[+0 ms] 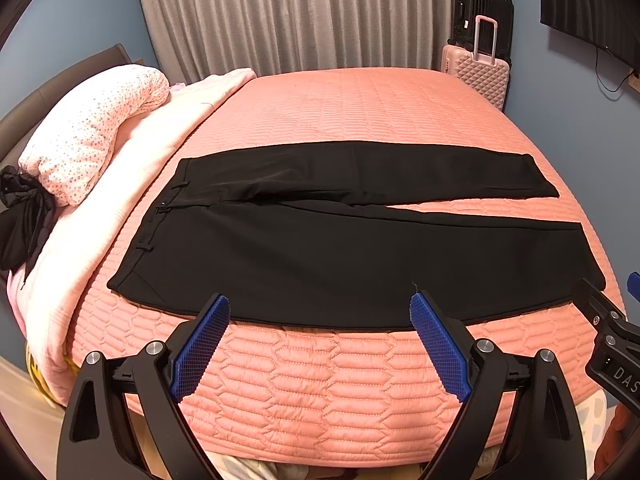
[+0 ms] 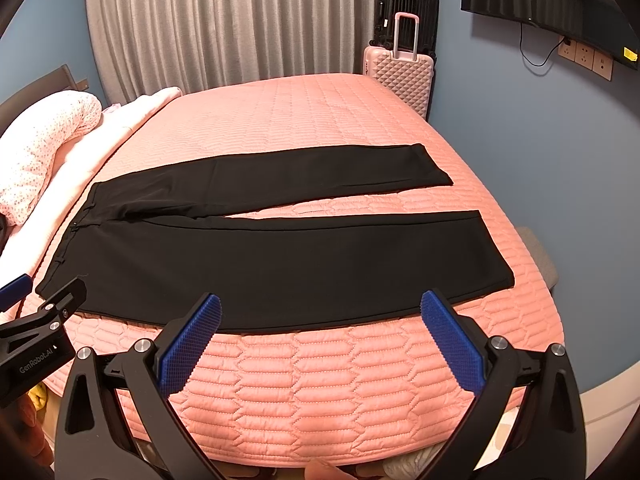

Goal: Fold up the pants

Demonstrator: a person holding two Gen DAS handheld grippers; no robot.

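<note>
The left gripper (image 1: 320, 308) hangs over the near edge of the bed (image 1: 320, 380), its jaws spread wide and holding nothing. The blue pads (image 1: 436, 344) frame bare pink quilt, and their tips reach the near hem of the pants (image 1: 320, 264) without visibly gripping it. The right gripper (image 2: 320, 306) sits the same way, jaws released, tips at the same hem farther toward the leg ends.

Just beyond both sets of jaws the black pants lie flat across the bed, unfolded. The waistband is out to the left of the jaws, the leg ends to the right. The near leg runs straight ahead of the jaws; the far leg lies behind it, and the two part into a narrow V toward the cuffs.

Left of the jaws, past the waistband, a pale blanket (image 1: 132, 152) and spotted quilt (image 1: 92, 132) are heaped. Far beyond, a grey curtain (image 2: 224, 20) hangs, with a pink suitcase (image 2: 400, 72) and a black one (image 2: 408, 8) to its right.
</note>
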